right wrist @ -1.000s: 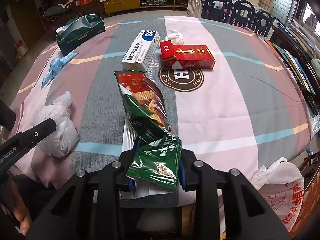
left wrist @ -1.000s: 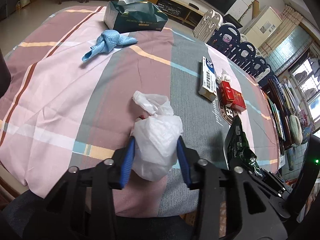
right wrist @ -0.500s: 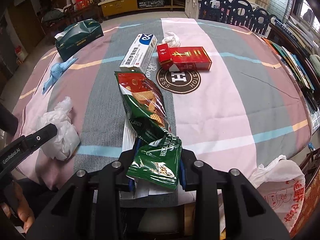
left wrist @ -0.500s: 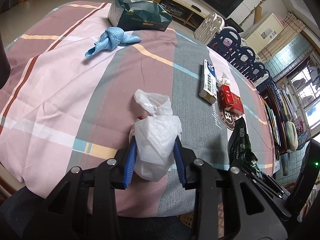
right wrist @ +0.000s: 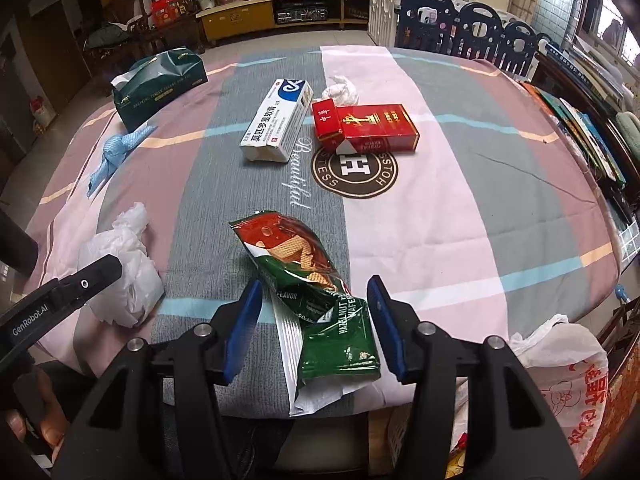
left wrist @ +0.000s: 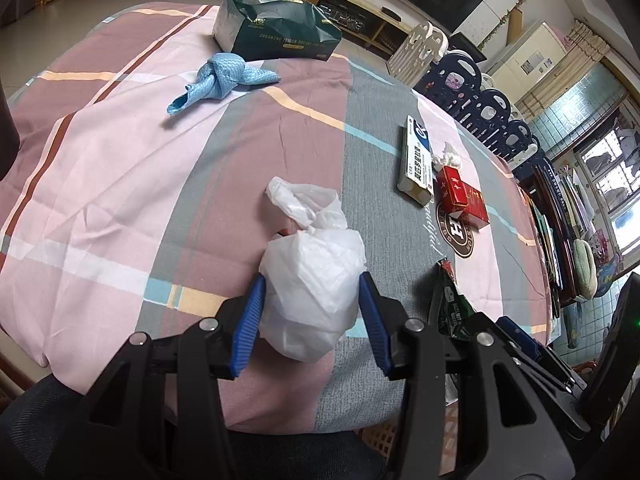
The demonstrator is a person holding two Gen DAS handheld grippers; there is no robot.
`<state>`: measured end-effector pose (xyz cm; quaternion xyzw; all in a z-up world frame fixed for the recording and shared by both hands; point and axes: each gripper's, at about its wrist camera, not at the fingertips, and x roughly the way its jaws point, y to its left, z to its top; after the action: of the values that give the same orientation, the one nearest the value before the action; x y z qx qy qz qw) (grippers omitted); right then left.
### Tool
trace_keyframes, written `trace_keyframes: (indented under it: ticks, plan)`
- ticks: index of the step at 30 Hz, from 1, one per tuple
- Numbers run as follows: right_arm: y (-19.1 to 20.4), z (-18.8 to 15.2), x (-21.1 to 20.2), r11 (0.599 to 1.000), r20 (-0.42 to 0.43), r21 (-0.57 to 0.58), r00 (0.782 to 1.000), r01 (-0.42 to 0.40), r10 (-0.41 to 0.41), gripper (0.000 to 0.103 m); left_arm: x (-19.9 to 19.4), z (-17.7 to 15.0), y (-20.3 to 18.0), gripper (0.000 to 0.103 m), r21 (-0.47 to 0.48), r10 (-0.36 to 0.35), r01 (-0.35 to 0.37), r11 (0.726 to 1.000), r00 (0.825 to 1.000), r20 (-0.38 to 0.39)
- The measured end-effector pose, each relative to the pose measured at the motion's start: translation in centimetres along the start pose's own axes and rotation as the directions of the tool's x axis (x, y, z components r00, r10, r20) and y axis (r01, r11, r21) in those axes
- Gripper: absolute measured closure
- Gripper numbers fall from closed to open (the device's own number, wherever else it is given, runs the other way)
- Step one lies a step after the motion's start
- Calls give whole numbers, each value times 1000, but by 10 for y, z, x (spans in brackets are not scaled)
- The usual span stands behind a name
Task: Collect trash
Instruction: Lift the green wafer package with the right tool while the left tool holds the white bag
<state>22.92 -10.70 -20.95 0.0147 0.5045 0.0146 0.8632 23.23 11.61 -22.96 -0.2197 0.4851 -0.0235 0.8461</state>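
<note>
A knotted white plastic bag (left wrist: 312, 280) lies on the striped tablecloth near the front edge. It sits between the blue pads of my left gripper (left wrist: 310, 308), whose jaws are opening; the pads only brush its sides. A crumpled green and red wafer wrapper (right wrist: 304, 264) lies on the cloth between the pads of my right gripper (right wrist: 314, 304). Those jaws are opening too, with a gap on each side of the wrapper. The right wrist view shows the white bag (right wrist: 128, 280) at the left, behind the left gripper's finger (right wrist: 80, 284).
Further back on the table lie a white medicine box (right wrist: 276, 124), a red cigarette pack (right wrist: 366, 128), a crumpled tissue (right wrist: 340, 90), a blue cloth (left wrist: 220, 80) and a green tissue box (left wrist: 276, 30). A printed plastic bag (right wrist: 560, 360) hangs off the front right edge.
Both grippers have spread their jaws. The white bag has puffed out rounder, and the wrapper is no longer pinched and has slumped onto the cloth. Neither hand has moved.
</note>
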Motion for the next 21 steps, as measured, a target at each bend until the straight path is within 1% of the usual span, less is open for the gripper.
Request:
trace_keyframes:
  ticks: [7, 8, 9, 13, 21]
  plan:
    - [4, -3, 5, 1000, -20, -23, 1000, 12, -12, 48, 0, 0, 0, 55, -1, -1, 1, 1000, 1000, -1]
    - [5, -4, 6, 999, -26, -31, 999, 20, -21, 45, 0, 1, 0, 55, -1, 0, 0, 1000, 1000, -1]
    - [7, -6, 9, 999, -33, -40, 999, 31, -32, 44, 0, 1, 0, 55, -2, -1, 1, 1000, 1000, -1]
    - [10, -11, 17, 997, -57, -62, 997, 44, -48, 44, 0, 1, 0, 55, 1, -1, 1, 1000, 1000, 0]
    - [11, -14, 20, 995, -61, -75, 996, 64, -69, 44, 0, 0, 0, 55, 0, -5, 5, 1000, 1000, 1]
